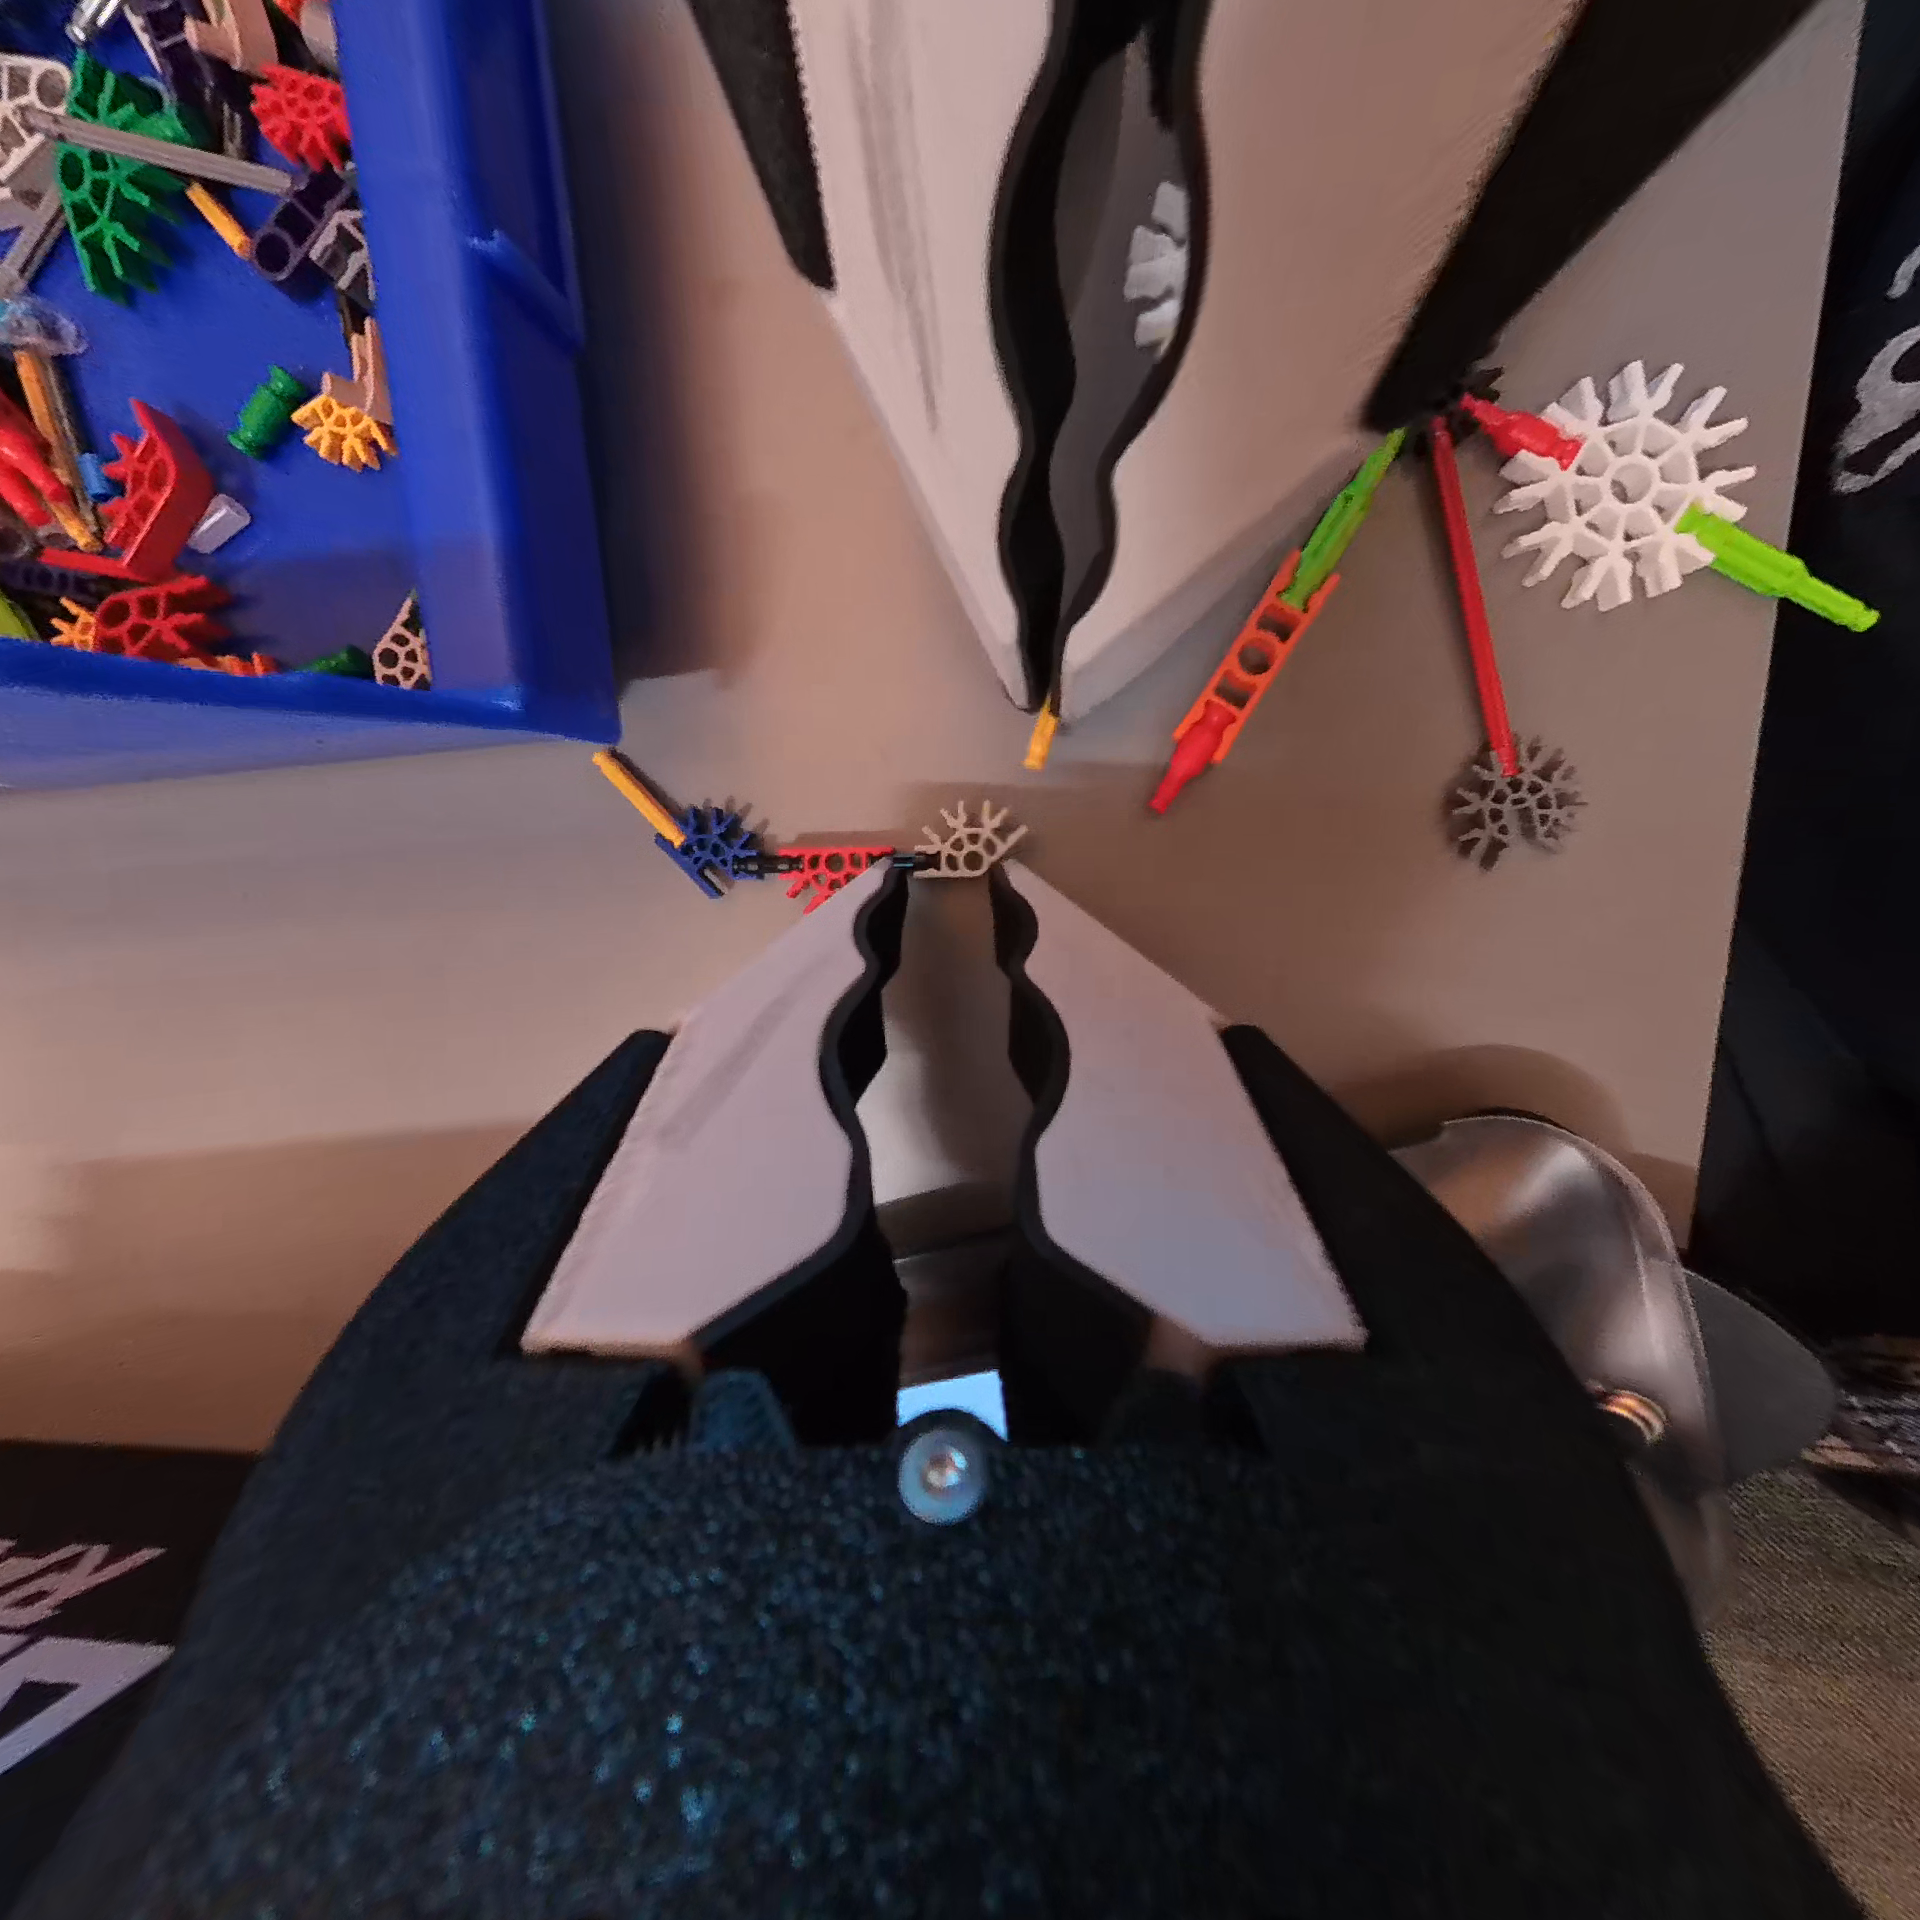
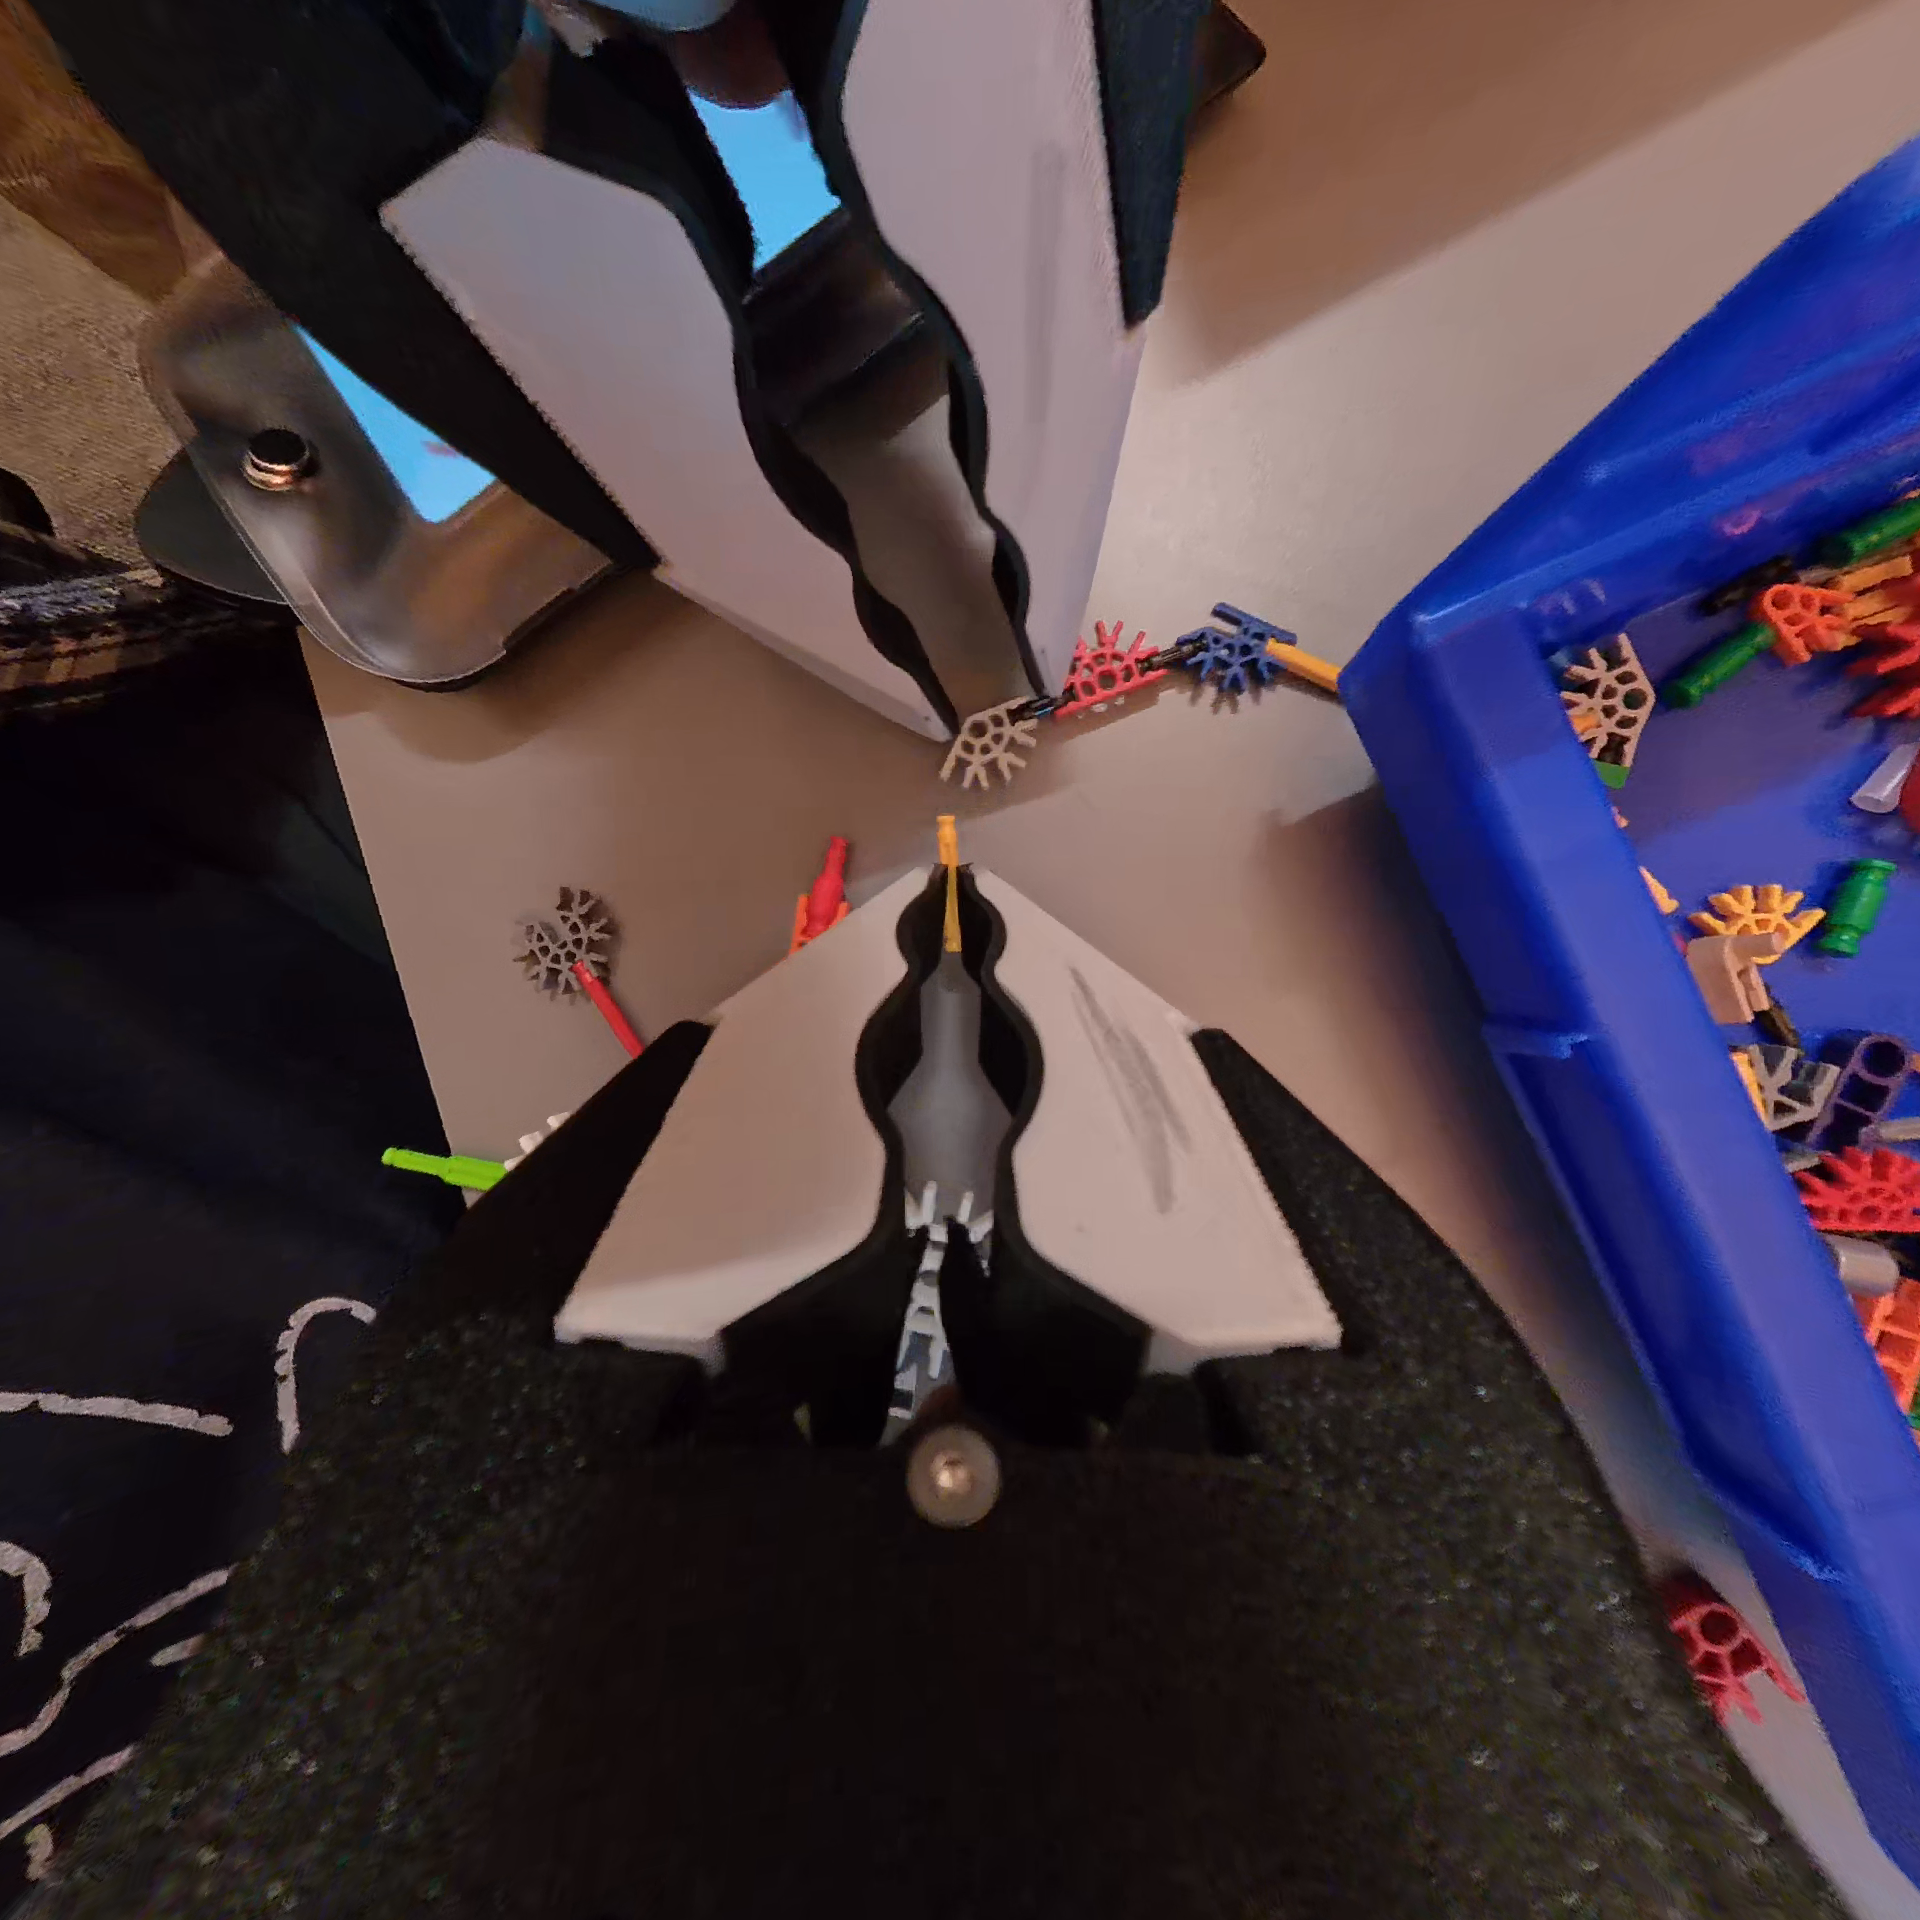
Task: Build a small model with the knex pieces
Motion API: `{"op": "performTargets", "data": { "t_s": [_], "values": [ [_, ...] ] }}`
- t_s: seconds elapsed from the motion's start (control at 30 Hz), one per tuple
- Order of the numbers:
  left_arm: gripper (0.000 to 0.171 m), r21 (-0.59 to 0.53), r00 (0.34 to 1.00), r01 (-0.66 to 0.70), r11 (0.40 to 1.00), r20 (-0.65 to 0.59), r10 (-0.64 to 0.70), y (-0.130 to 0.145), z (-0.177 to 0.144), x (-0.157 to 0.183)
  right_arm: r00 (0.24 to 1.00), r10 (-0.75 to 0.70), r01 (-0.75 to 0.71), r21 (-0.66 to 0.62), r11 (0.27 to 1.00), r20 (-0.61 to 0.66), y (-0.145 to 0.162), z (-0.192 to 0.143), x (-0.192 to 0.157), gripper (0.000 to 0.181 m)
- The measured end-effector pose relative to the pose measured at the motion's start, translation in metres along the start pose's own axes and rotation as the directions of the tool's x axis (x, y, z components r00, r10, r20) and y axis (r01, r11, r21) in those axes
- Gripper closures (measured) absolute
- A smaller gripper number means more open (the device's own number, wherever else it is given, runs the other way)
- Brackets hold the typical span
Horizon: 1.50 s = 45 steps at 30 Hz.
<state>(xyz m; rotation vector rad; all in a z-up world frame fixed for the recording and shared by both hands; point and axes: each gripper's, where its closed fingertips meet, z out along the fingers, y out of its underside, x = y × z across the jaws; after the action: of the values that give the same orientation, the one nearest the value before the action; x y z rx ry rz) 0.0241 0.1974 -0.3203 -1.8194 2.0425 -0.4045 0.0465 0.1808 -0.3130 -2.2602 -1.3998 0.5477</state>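
A chain of toy pieces lies on the beige table [image 1: 312,987]: a yellow rod [image 1: 636,795], a blue connector [image 1: 712,836], a red connector [image 1: 831,868] and a tan connector [image 1: 971,836], joined by short black rods. My left gripper [image 1: 948,878] is narrowly open, its tips touching the near edge of the tan connector. It enters the right wrist view [image 2: 997,712] from the top. My right gripper [image 2: 951,873] is shut on a short yellow rod [image 2: 948,883], whose end points at the tan connector [image 2: 987,743] a short way off. It also shows in the left wrist view [image 1: 1044,707].
A blue bin [image 1: 499,416] [image 2: 1558,935] holds several loose pieces. On the table lie an orange connector with red and green rods [image 1: 1257,655], a grey snowflake on a red rod [image 1: 1517,800] and a white snowflake [image 1: 1621,483]. A metal clamp [image 1: 1558,1247] sits at the table edge. The white snowflake [image 1: 1621,483] is about 10 cm from my right fingertips.
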Motion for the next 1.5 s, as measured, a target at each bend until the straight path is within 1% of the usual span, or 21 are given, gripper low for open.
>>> {"op": "performTargets", "data": {
  "t_s": [0.03, 0.3, 0.53, 0.73, 0.93, 1.0, 1.1, 1.2, 1.5],
  "values": [
    [0.155, 0.000, 1.000, 0.000, 1.000, 0.002, 0.000, 0.000, 0.000, -0.001, 1.000, 0.001, -0.001, 0.000, 1.000, -0.001, 0.000, 0.000, 0.000, 0.180],
    [0.153, -0.009, 0.999, -0.048, 0.999, -0.009, 0.048, 0.001, 0.000, -0.002, 1.000, 0.003, -0.003, -0.008, 1.000, -0.004, 0.002, 0.001, -0.002, 0.180],
    [0.153, -0.009, 0.999, -0.050, 0.999, -0.012, 0.050, 0.003, 0.004, -0.003, 1.000, 0.007, -0.008, -0.007, 1.000, -0.006, 0.000, 0.002, -0.002, 0.180],
    [0.156, 0.011, 1.000, -0.026, 1.000, 0.000, 0.026, -0.002, 0.007, -0.004, 0.999, 0.038, -0.038, -0.011, 0.999, -0.012, 0.004, 0.003, 0.001, 0.180],
    [0.158, 0.015, 0.999, 0.029, 0.999, 0.018, -0.029, -0.007, 0.009, -0.004, 0.998, 0.059, -0.060, -0.013, 0.998, -0.029, 0.006, 0.003, 0.004, 0.180],
    [0.158, 0.016, 0.999, 0.032, 0.999, 0.027, -0.032, -0.008, 0.009, -0.004, 0.997, 0.053, -0.054, -0.025, 0.998, -0.056, 0.009, 0.002, 0.009, 0.180],
    [0.158, 0.013, 0.999, 0.032, 0.999, 0.031, -0.033, -0.008, 0.010, -0.004, 0.997, 0.064, -0.065, -0.015, 0.998, -0.046, 0.006, 0.000, 0.010, 0.180],
    [0.157, 0.025, 0.999, 0.045, 0.999, 0.000, -0.045, -0.010, 0.010, 0.002, 0.996, 0.072, -0.073, -0.016, 0.997, -0.052, 0.006, 0.001, 0.010, 0.180],
    [0.159, 0.051, 0.998, 0.056, 0.997, -0.014, -0.055, -0.011, 0.010, 0.001, 0.990, 0.136, -0.137, -0.006, 0.991, -0.033, 0.009, 0.007, 0.007, 0.180]
  ]
}}
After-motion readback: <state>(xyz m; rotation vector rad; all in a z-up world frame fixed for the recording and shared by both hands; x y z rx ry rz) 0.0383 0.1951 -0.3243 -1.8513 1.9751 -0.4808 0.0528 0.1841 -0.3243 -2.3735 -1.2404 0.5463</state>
